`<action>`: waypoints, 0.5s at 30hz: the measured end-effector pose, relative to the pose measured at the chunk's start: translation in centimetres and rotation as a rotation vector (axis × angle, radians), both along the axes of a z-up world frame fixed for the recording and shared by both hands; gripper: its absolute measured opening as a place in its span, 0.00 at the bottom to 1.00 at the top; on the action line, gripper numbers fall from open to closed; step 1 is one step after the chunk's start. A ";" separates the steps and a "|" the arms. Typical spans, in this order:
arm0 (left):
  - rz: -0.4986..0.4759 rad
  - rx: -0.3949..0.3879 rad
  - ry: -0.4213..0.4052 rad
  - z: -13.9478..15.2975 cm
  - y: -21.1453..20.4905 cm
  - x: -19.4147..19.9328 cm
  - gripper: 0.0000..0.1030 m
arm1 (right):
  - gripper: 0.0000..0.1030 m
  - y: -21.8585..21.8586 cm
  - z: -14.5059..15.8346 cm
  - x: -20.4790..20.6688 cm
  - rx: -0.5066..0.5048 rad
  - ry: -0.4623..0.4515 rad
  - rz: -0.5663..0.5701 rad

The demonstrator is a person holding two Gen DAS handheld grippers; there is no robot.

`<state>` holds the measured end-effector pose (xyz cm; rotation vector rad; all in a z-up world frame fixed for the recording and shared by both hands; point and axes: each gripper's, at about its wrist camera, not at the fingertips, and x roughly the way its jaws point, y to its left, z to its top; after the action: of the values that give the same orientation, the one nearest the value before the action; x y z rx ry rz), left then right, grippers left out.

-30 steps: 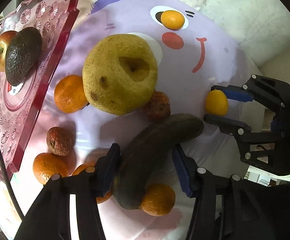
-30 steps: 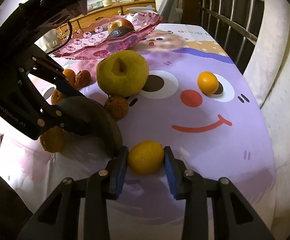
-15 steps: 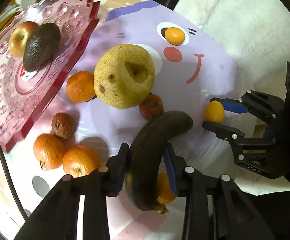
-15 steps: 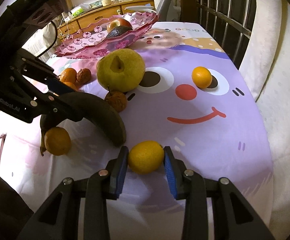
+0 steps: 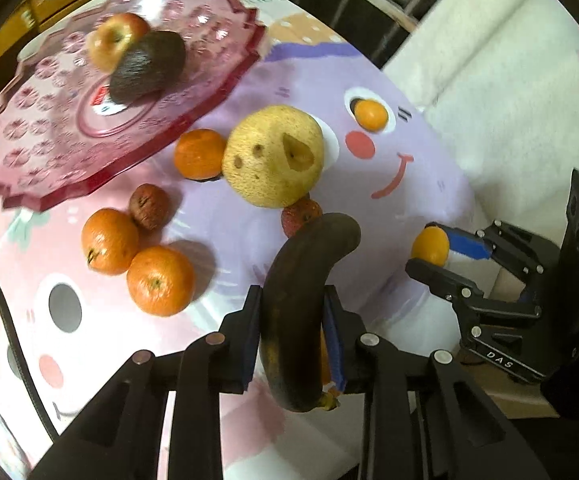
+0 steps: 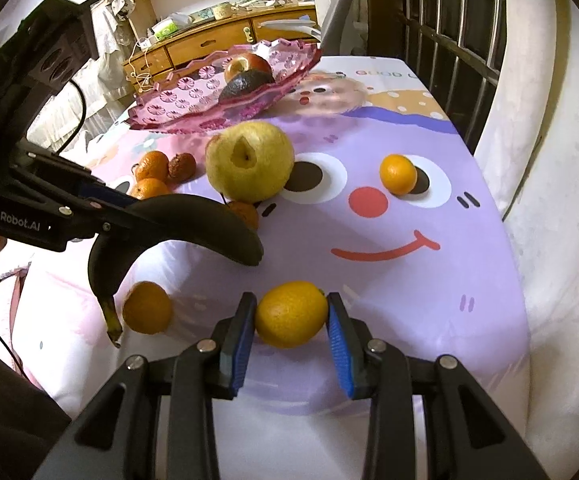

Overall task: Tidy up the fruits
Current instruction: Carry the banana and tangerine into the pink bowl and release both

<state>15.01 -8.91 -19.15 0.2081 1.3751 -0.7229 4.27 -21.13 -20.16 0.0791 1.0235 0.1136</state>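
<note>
Left wrist view shows only an apple (image 5: 115, 40) and avocado (image 5: 147, 66) on the pink plate (image 5: 45, 136) at upper left, while the left gripper (image 5: 292, 334) clamps the blackened banana (image 5: 303, 312), the right gripper (image 6: 291, 330) pinches a small yellow citrus (image 6: 291, 314), and the pear (image 5: 273, 156) and oranges (image 5: 159, 280) wait on the cloth (image 5: 389, 220).

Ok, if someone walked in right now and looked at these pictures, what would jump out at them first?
Probably the blackened, overripe banana, clamped in the left claw and lifted clear of the purple smiley-face cloth. Next, the small yellow-orange citrus pinched in the right claw low over the cloth's near edge. Behind them sits a big yellow pear, and a pink cut-glass plate with a red apple and dark avocado.
</note>
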 end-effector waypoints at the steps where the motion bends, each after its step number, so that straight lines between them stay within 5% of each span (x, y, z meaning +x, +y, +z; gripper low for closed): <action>1: 0.015 -0.007 -0.003 0.3 0.3 -0.1 0.26 | 0.35 0.0 0.3 0.0 0.001 -0.004 0.004; 15: 0.303 -0.160 -0.133 8.8 4.7 0.6 0.26 | 0.34 0.4 5.8 2.5 0.004 -0.077 0.077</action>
<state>15.66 -4.24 -10.31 -0.0771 1.1828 -0.5506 6.72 -20.78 -14.40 0.0393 0.9499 0.1873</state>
